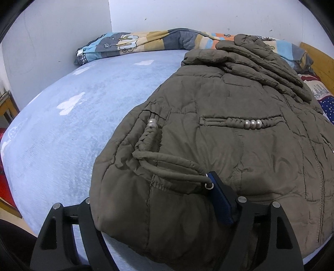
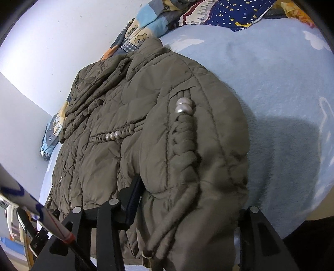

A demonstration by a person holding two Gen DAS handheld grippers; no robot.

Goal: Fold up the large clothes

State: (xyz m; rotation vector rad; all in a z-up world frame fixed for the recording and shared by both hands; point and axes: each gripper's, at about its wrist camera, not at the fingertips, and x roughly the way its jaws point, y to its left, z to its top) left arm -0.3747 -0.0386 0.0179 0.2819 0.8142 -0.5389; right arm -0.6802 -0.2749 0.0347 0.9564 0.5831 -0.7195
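Blue bedding carried your padded jacket; your left gripper and right gripper each pinched its near hem. Bulky padding risked slipping loose mid-fold.

The big brown coat takes up the bed from 12 round to 5 o'clock. From 7 to 11 o'clock the blue bed cover is bare, so a tool could slide there. At 12 o'clock a rolled striped blanket lies along the white wall and blocks the way. A starry quilt sits at 2 o'clock. The left tool has coat cloth between its sides; so does the right tool.
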